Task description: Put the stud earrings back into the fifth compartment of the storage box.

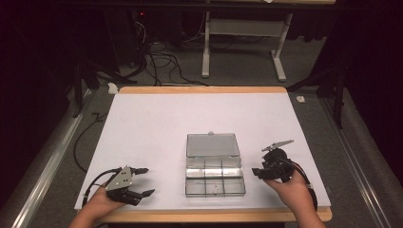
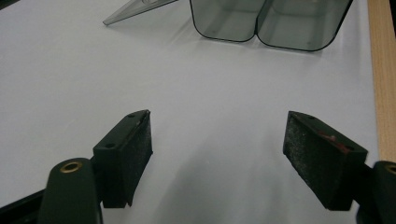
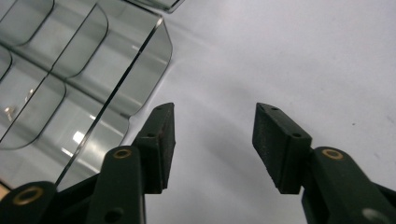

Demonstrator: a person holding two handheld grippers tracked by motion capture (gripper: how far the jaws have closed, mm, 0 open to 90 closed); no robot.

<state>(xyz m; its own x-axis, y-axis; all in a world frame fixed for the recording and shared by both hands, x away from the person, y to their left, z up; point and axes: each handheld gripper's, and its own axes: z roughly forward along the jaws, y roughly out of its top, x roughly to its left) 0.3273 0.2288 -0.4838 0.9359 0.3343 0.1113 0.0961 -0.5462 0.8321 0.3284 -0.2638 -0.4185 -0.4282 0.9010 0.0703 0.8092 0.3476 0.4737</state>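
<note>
Six compartments, in two rows of three, divide my clear plastic organizer box [image 1: 215,180], which sits on the white tabletop [image 1: 157,123] a little toward 6 o'clock of centre. Its lid [image 1: 212,145] is swung open and lies flat toward 12 o'clock, so box and lid together run long from 6 to 12, while the tray's own long axis runs 3 to 9. Something small and pale lies in a near compartment; I cannot tell what it is.

Around the box the tabletop is bare: wide open room toward 12 and 9 o'clock, a narrower strip toward 3, and only a short margin before the wooden edge [image 1: 214,216] at 6 o'clock.

My right gripper [image 1: 259,173] rests at 3 o'clock of the box, just beside its side wall, pointing toward 9. In the right gripper view [image 3: 212,135] the jaws stand apart with nothing between them, and the box's rounded corner [image 3: 140,70] lies just off the left jaw, not touching that I can see.

My left gripper [image 1: 145,181] rests at 8 o'clock of the box, well apart from it, near the tabletop's front corner, pointing toward 3. Its jaws are spread wide and empty in the left gripper view [image 2: 217,140], with the box's end wall [image 2: 271,23] ahead and the wooden edge [image 2: 383,70] alongside.
</note>
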